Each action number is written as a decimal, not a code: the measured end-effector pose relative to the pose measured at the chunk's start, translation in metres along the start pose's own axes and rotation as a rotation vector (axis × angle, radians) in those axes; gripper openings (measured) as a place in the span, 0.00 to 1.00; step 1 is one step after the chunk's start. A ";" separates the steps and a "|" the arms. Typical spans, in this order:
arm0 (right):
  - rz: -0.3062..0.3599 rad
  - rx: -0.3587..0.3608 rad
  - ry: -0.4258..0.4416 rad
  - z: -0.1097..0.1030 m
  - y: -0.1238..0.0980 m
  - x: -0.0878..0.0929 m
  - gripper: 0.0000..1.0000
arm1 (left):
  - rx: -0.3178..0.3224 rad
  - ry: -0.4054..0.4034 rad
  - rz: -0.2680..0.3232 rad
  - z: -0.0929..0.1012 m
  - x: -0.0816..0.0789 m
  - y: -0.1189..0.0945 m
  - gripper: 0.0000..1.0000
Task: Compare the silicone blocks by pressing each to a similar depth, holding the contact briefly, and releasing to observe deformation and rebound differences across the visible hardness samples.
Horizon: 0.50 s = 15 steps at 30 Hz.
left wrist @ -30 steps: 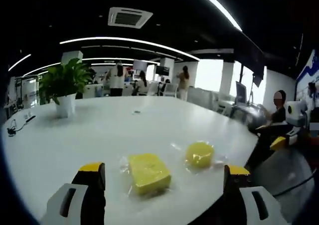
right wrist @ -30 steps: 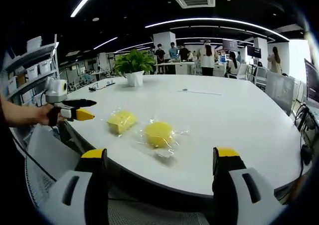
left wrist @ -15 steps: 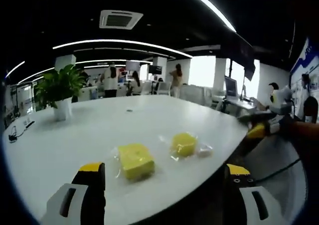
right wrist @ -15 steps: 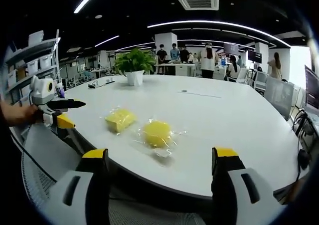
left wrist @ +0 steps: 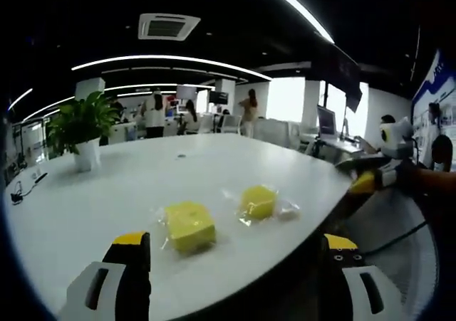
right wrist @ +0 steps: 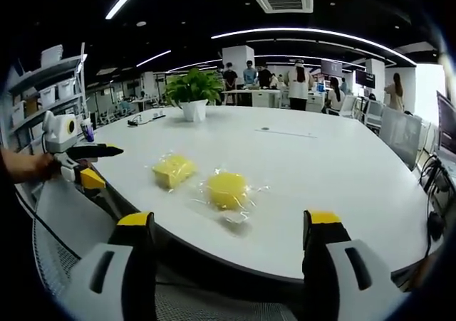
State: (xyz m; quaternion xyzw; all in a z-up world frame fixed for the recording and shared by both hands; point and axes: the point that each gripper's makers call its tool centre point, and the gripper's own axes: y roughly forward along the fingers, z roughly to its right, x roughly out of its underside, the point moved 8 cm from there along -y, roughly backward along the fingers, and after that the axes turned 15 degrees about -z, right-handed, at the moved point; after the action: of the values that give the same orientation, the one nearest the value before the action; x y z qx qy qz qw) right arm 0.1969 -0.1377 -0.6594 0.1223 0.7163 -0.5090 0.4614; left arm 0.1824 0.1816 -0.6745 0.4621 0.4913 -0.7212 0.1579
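Silicone blocks, two in number, lie on a white oval table (right wrist: pixel 342 164), near its close edge, each in clear crinkled plastic wrap. In the left gripper view the square block (left wrist: pixel 189 225) sits nearest, a flat-topped yellow slab with squared corners and a matte face; the round block (left wrist: pixel 258 201) lies just beyond and to its right, apart from it, with a loose tail of wrap trailing toward the table edge. In the right gripper view the round block (right wrist: pixel 226 189) is the closer one, disc-shaped with a smooth top, and the square block (right wrist: pixel 173 170) lies to its left.

Left gripper (left wrist: pixel 231 264): jaws wide apart, grey bodies with yellow tips, held back from the table edge, touching nothing. It also appears at the left of the right gripper view (right wrist: pixel 89 164), held by a hand (right wrist: pixel 32 168), its dark jaws spread and off the table.

Right gripper (right wrist: pixel 231 253): jaws likewise spread wide, clear of the blocks and tabletop. In the left gripper view it shows at the right (left wrist: pixel 367 175), beside the table edge.

Farther back on the glossy tabletop stands a leafy green plant in a white pot (right wrist: pixel 193 93). Beyond are desks, standing people (right wrist: pixel 297 85), and curved strip lights on a dark ceiling.
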 end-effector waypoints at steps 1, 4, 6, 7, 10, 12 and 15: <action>0.000 -0.001 0.000 0.000 0.000 0.000 0.79 | 0.000 0.000 0.000 0.000 0.000 0.000 1.00; -0.003 -0.003 -0.003 -0.001 0.000 0.000 0.79 | 0.000 0.001 -0.001 0.000 0.000 0.000 1.00; -0.004 -0.005 -0.002 -0.001 0.000 0.000 0.79 | 0.001 0.003 -0.003 0.000 0.000 0.000 1.00; -0.003 -0.006 -0.001 -0.001 0.000 0.000 0.79 | 0.004 0.004 -0.004 -0.001 0.000 0.001 1.00; -0.002 -0.007 0.002 -0.001 0.000 -0.001 0.79 | 0.016 0.010 -0.013 -0.002 -0.001 0.002 1.00; -0.002 -0.006 0.001 -0.001 0.000 0.000 0.79 | 0.031 0.007 -0.014 -0.003 -0.005 0.002 0.98; 0.001 -0.006 0.003 0.000 0.000 -0.001 0.79 | 0.065 -0.003 -0.006 -0.002 -0.014 0.003 0.95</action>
State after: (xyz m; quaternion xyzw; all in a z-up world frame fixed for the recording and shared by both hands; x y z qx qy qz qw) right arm 0.1972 -0.1370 -0.6588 0.1221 0.7185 -0.5065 0.4608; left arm 0.1930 0.1788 -0.6654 0.4645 0.4689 -0.7379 0.1413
